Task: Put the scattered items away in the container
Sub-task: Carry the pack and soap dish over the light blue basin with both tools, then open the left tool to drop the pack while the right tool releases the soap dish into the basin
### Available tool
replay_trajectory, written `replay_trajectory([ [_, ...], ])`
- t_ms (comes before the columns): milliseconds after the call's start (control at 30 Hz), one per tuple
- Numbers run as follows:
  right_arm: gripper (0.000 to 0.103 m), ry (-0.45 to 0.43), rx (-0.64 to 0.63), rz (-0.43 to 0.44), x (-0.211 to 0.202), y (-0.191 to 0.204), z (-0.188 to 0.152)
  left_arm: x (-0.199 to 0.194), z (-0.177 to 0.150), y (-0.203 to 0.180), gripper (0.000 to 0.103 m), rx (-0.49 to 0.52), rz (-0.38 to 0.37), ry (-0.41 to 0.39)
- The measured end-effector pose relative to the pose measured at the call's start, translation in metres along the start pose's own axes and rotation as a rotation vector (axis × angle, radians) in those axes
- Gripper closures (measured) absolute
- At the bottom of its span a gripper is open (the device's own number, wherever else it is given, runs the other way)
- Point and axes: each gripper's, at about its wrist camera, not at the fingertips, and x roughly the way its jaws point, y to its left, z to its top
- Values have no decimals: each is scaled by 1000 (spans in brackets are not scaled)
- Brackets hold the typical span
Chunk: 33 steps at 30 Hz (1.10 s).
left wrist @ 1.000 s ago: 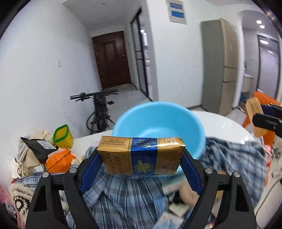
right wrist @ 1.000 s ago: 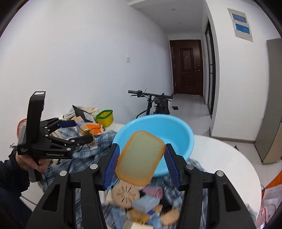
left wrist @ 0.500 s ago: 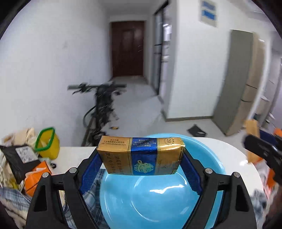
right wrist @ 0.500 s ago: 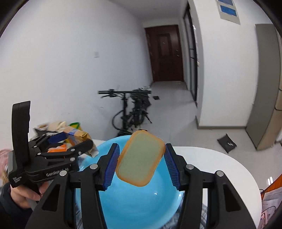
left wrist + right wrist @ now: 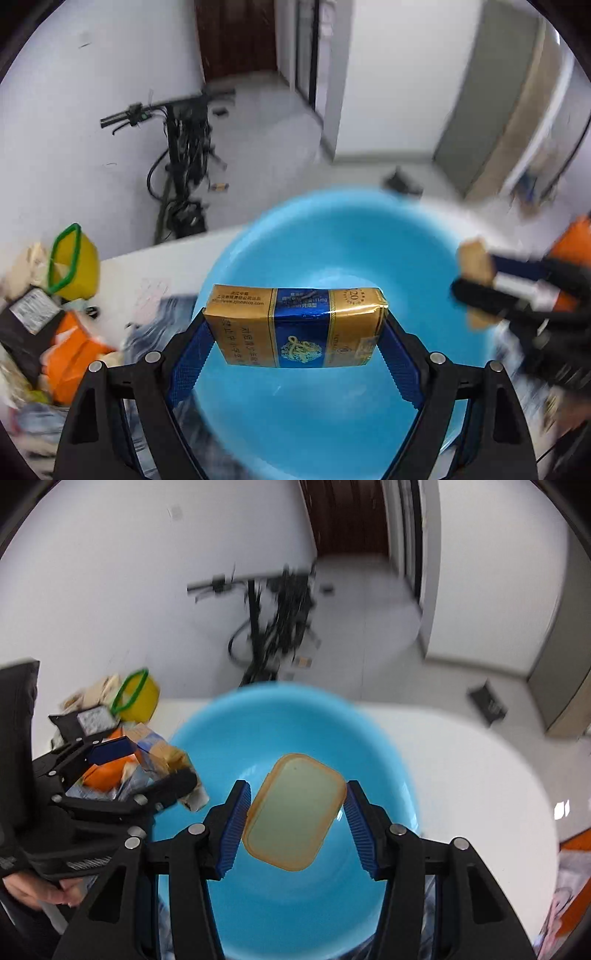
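My left gripper (image 5: 295, 332) is shut on a gold and blue cigarette pack (image 5: 295, 326) and holds it over the blue basin (image 5: 332, 251). My right gripper (image 5: 295, 812) is shut on an orange-rimmed rectangular lid (image 5: 293, 810) and holds it over the same basin (image 5: 221, 746). The basin looks empty. The right gripper shows blurred at the right of the left wrist view (image 5: 476, 291). The left gripper shows at the left of the right wrist view (image 5: 147, 775).
The basin stands on a white round table (image 5: 461, 760). A yellow tub with a green rim (image 5: 72, 258), orange packets (image 5: 74, 347) and a black packet (image 5: 26, 314) lie at the left. A bicycle (image 5: 181, 166) stands on the floor behind.
Both grippers have moved forward and tilted down over the basin, each still holding its item. The plaid cloth and the loose items have dropped out of view.
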Motion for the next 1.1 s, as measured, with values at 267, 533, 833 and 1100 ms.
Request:
replay_trajectory([
  [267,52,98,39,-14,16,-28,-14,29,-18,8,16,-82,-49,99],
  [533,52,157,64,4,47,-43,-29,74,-40,-1,15,-86,-97,146],
  [833,52,128,19,-11,33,-43,-27,56,-40,-14,14,-4,-4,43],
  [1100,52,103,31,4,26,-42,-23,54,-39,-7,14,-40,-53,52],
])
